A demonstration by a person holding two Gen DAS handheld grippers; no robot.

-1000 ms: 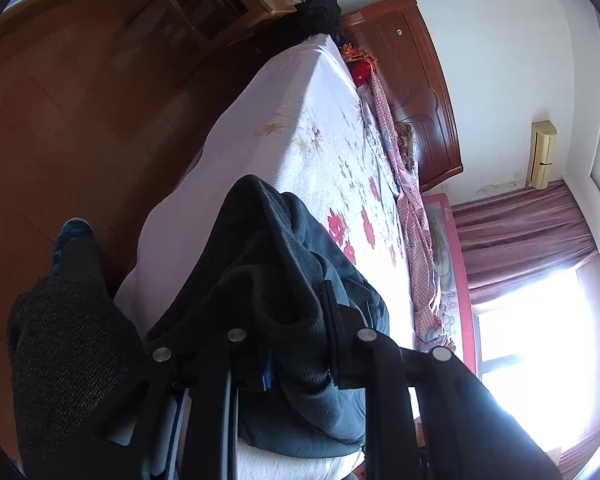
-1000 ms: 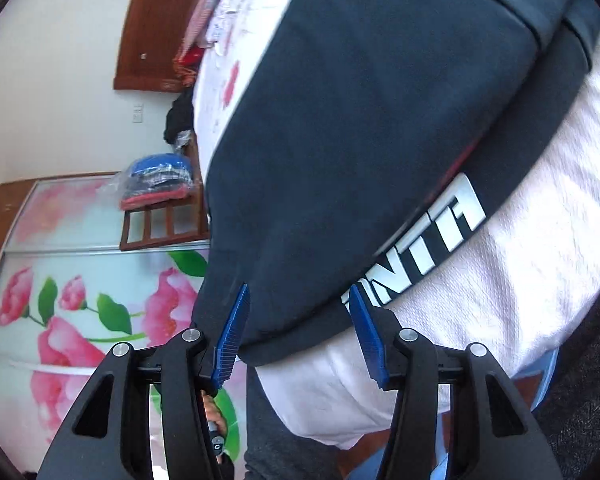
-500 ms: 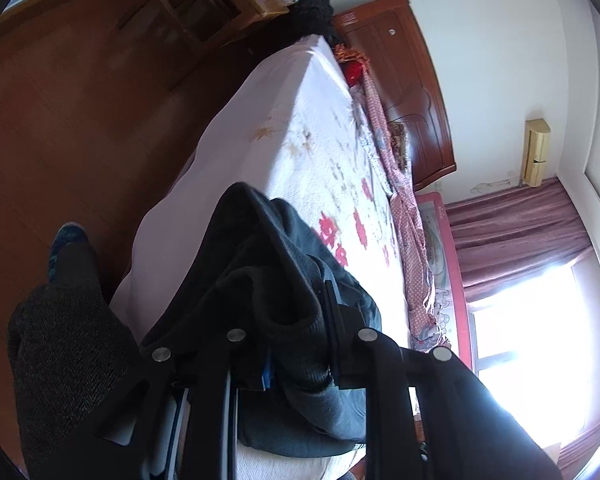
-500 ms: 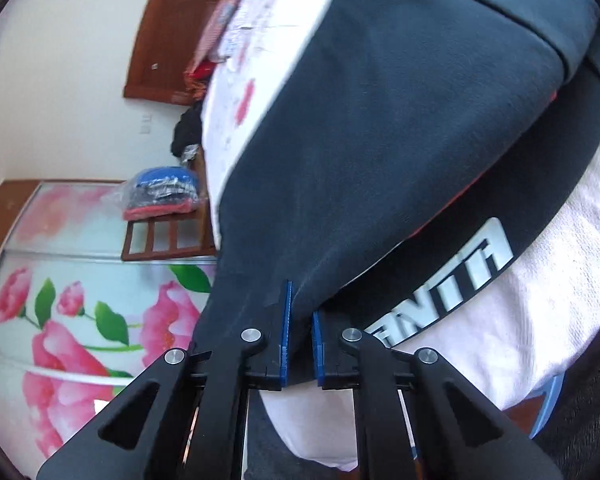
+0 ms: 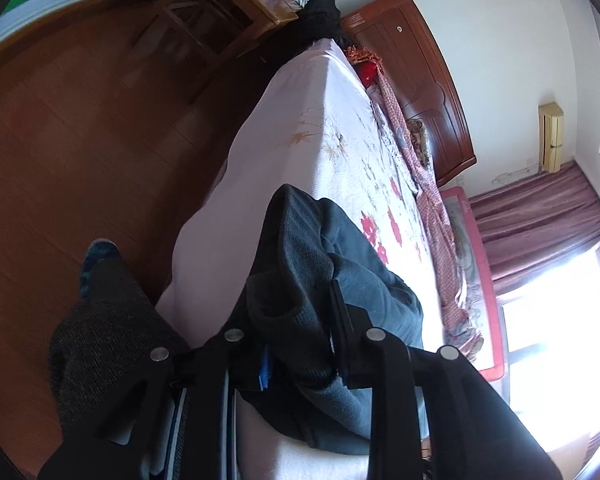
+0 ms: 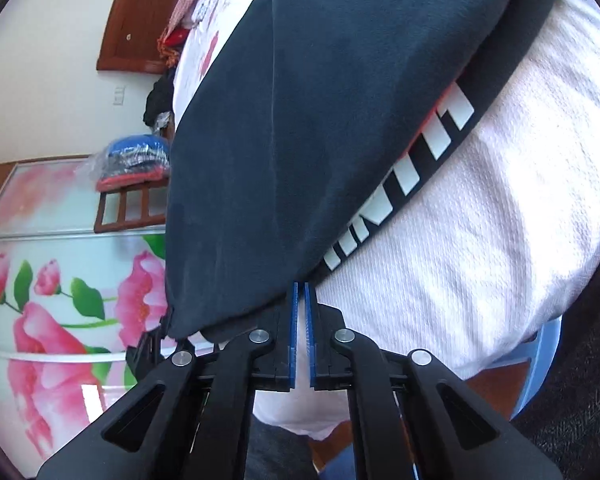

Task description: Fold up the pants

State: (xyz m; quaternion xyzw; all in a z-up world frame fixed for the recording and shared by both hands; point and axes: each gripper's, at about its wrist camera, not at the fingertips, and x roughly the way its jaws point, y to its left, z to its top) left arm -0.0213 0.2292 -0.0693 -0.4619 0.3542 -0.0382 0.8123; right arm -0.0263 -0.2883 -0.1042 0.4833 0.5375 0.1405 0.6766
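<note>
The dark navy pants (image 6: 320, 128) lie on the white flowered bed (image 6: 520, 216), with white lettering along one edge. My right gripper (image 6: 301, 292) is shut on the lower edge of the pants near the bed's corner. In the left wrist view the pants (image 5: 340, 264) are bunched in a thick roll on the bed (image 5: 320, 128). My left gripper (image 5: 300, 344) is shut on that bunch, which fills the gap between the fingers and hides the pads.
A wooden headboard (image 5: 420, 80) stands at the bed's far end with a patterned quilt (image 5: 432, 208) along the far side. A wooden chair (image 5: 228, 12) holds bagged clothes. A person's leg (image 5: 100, 320) stands beside the bed on the wooden floor. A flowered wardrobe door (image 6: 40, 280) is at the left.
My right gripper was open around the pants' edge a second ago and has closed on it. My left gripper keeps its hold on the bunched cloth and has shifted a little.
</note>
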